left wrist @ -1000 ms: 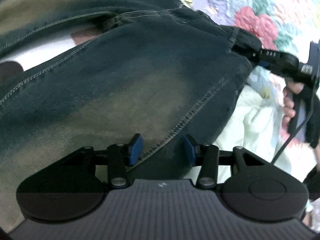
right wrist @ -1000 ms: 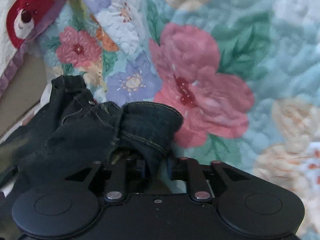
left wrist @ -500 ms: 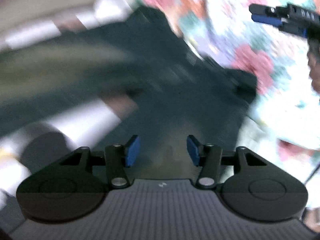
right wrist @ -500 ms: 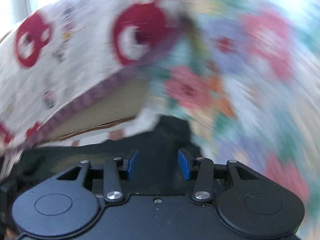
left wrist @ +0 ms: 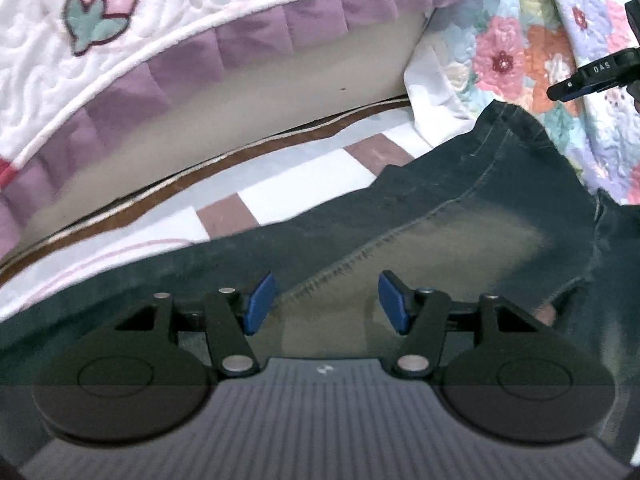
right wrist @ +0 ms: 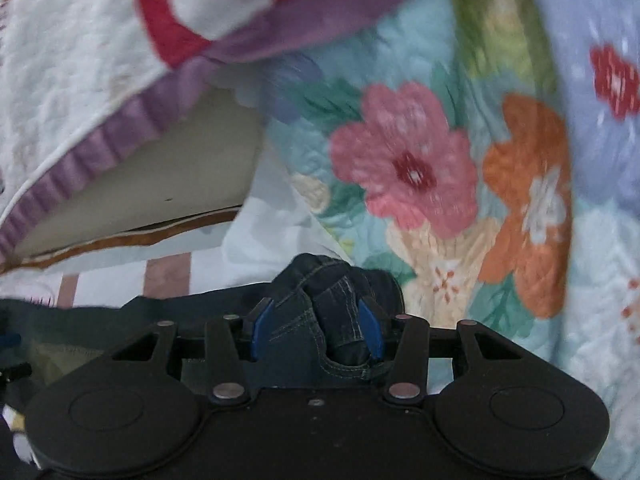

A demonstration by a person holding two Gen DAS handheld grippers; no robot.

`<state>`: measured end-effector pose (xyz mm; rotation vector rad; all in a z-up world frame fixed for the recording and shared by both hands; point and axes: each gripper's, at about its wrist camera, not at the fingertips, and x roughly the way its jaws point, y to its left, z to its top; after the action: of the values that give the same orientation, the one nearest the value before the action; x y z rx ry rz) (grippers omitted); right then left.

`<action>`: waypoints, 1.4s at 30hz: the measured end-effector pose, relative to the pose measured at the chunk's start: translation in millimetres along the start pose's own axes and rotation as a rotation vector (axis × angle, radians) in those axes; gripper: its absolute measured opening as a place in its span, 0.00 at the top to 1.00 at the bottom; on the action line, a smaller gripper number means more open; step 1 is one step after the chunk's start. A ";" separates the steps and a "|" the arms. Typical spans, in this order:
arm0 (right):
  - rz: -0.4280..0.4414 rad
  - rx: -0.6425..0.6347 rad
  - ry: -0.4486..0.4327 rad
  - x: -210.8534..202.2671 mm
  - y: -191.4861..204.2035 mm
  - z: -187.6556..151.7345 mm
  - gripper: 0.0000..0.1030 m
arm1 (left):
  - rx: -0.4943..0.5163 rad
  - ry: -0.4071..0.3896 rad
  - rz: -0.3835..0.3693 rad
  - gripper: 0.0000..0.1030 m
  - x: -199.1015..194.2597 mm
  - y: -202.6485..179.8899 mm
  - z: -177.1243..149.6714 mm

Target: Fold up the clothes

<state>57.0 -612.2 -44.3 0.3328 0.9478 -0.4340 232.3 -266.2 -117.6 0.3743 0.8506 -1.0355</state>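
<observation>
Dark blue jeans [left wrist: 460, 232] with a faded patch lie spread on the bed below my left gripper [left wrist: 326, 302]. Its blue pads stand wide apart and hold nothing, just above the leg seam. In the right wrist view my right gripper [right wrist: 316, 330] is open, with a bunched end of the jeans [right wrist: 332, 300] lying between its pads; I cannot tell whether they touch the cloth. The right gripper's fingertip [left wrist: 592, 76] shows at the far right of the left wrist view, above the jeans' far end.
A floral quilt [right wrist: 440, 168] covers the bed to the right. A white cushion with a purple frill [left wrist: 192, 56] lies at the back left. A white and brown checked sheet [left wrist: 304, 184] lies under the jeans.
Both grippers have swung toward the cushion. The right gripper, shut on the jeans' end a second ago, has opened. The jeans now lie flatter under the left gripper.
</observation>
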 end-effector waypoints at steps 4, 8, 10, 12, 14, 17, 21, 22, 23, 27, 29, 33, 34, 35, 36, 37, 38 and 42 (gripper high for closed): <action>0.024 0.036 0.021 23.4 -7.0 0.8 0.50 | 0.104 0.035 -0.017 0.42 28.6 4.0 9.7; -0.031 0.005 0.045 49.3 -8.5 1.8 0.46 | 0.118 0.060 -0.044 0.41 51.6 9.3 16.3; -0.049 0.010 0.047 63.5 -13.0 2.3 0.44 | 0.071 0.069 -0.070 0.41 55.8 16.5 17.8; -0.051 0.031 0.065 79.5 -18.3 1.1 0.40 | 0.042 0.076 -0.089 0.41 58.2 21.9 17.7; -0.048 0.050 0.081 94.6 -22.2 -1.6 0.40 | 0.030 0.069 -0.103 0.41 57.1 24.6 16.4; -0.017 0.078 0.060 108.9 -23.5 -8.7 0.39 | 0.012 0.060 -0.115 0.39 55.0 26.0 14.4; -0.074 -0.044 -0.116 85.9 4.9 -25.8 0.86 | -0.031 0.039 -0.135 0.39 49.7 26.1 14.8; -0.131 -0.109 -0.176 76.1 20.5 -33.8 0.86 | -0.047 0.026 -0.152 0.39 46.8 25.7 15.9; -0.176 -0.144 -0.222 68.3 33.8 -41.8 0.86 | -0.065 0.008 -0.171 0.39 43.5 24.5 17.3; -0.217 -0.202 -0.355 27.2 79.1 -75.8 0.88 | -0.125 -0.071 -0.237 0.39 35.6 12.0 22.8; -0.211 -0.248 -0.392 5.2 102.1 -94.7 0.88 | -0.180 -0.108 -0.310 0.39 32.5 4.2 24.5; -0.135 -0.366 -0.340 -10.7 130.3 -141.5 0.89 | -0.246 -0.148 -0.483 0.37 29.6 -22.6 27.4; -0.115 -0.396 -0.324 -9.3 132.6 -150.0 0.89 | -0.261 -0.150 -0.514 0.36 29.9 -29.7 28.5; -0.093 -0.416 -0.305 -7.3 134.9 -157.4 0.89 | -0.276 -0.151 -0.543 0.35 30.5 -36.6 29.6; -0.071 -0.425 -0.283 -5.2 136.0 -163.9 0.89 | -0.292 -0.151 -0.573 0.34 31.0 -43.6 30.8; -0.050 -0.430 -0.266 -5.7 138.4 -171.0 0.89 | -0.285 -0.150 -0.582 0.34 32.0 -52.7 30.8; -0.030 -0.443 -0.249 -3.8 138.7 -174.6 0.89 | -0.274 -0.149 -0.588 0.34 33.0 -62.2 30.5; 0.020 -0.454 -0.213 0.7 137.8 -182.6 0.88 | -0.232 -0.113 -0.590 0.33 44.8 -98.8 21.3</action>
<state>-3.0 -409.9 -132.6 -0.1151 0.8061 -0.2203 166.6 -354.6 -127.7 -0.1468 0.9917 -1.4649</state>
